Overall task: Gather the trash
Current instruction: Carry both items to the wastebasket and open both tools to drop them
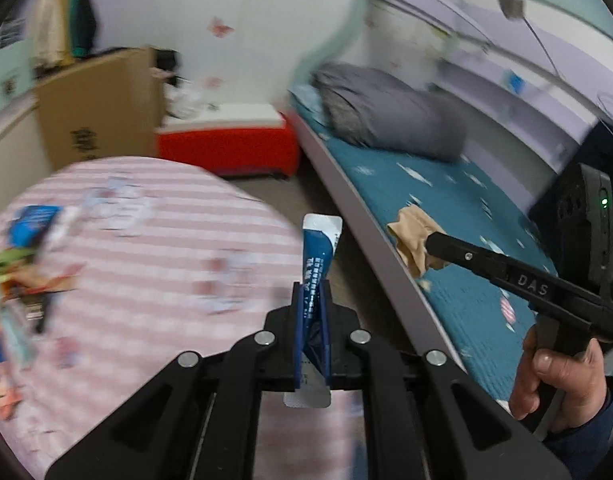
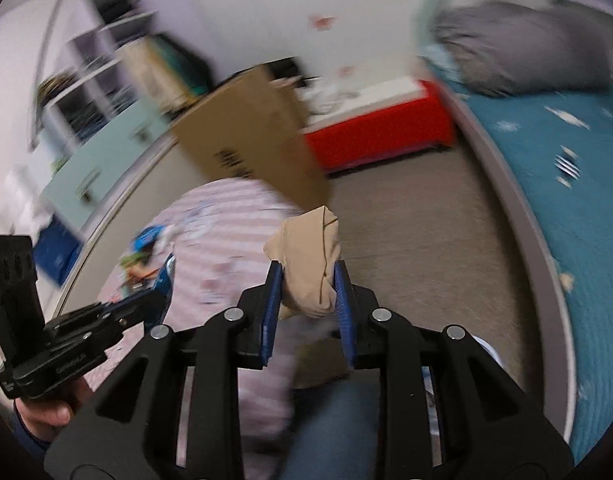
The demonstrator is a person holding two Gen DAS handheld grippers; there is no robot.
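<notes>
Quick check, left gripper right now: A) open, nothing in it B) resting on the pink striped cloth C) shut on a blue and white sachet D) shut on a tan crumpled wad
C: the left gripper is shut on the blue and white sachet, which sticks up between its fingers; the tan crumpled wad is in the right gripper.

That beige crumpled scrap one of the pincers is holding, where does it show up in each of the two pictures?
Left wrist view: the beige scrap sits right of centre, at the tip of the right gripper, in front of the teal bed.
Right wrist view: beige scrap at centre, pinched between the blue pads.
Shared landmark: the red box.
</notes>
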